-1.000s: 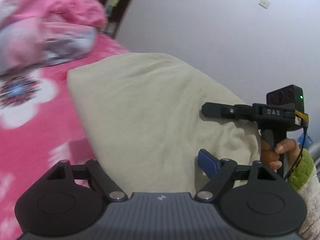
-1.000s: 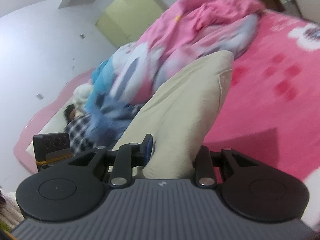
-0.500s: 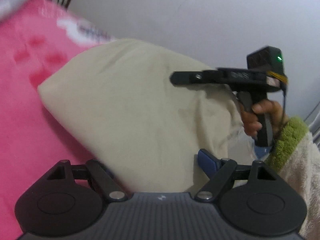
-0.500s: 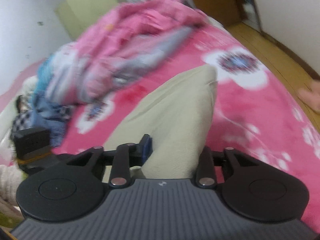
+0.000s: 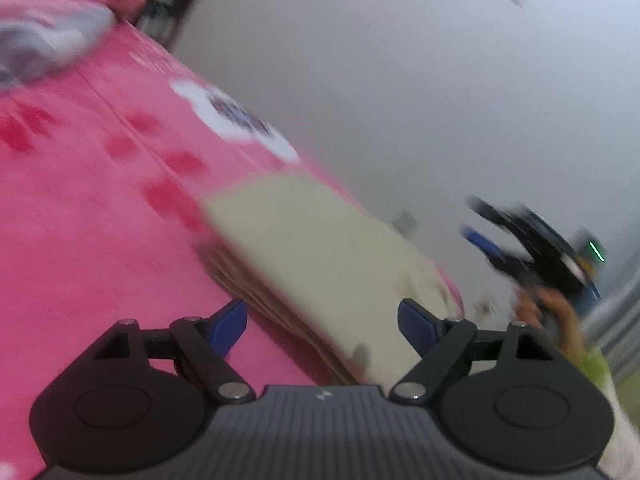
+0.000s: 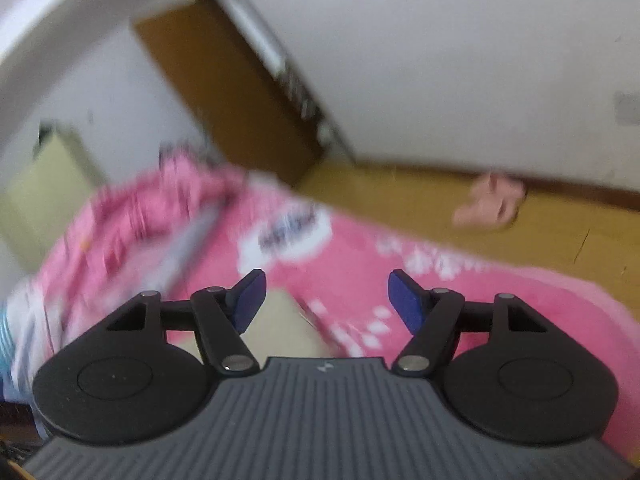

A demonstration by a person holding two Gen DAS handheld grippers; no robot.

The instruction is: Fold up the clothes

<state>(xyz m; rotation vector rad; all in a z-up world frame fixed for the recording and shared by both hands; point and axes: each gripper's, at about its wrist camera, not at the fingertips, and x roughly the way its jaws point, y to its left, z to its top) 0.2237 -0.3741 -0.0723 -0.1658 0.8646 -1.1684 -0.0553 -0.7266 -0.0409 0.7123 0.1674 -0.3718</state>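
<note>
My left tool point(image 5: 322, 322) stood open, gripping nothing, over the folded beige cloth point(image 5: 316, 256), which lay flat on the pink bed point(image 5: 88, 200) near its wall-side edge. My right tool point(image 6: 324, 300) was open too, the cloth's corner point(image 6: 280, 324) just below it, bare bedspread and wooden floor point(image 6: 400, 196) beyond.

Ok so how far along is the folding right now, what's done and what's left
Done, it seems: the beige garment lies on the pink bedspread as a flat stack of layers, so it looks folded. In hand: nothing. The left tongs and right tongs are both open, off the cloth. Left: a heap of pink and grey clothes farther up the bed looks unfolded, though blur hides detail.
</note>
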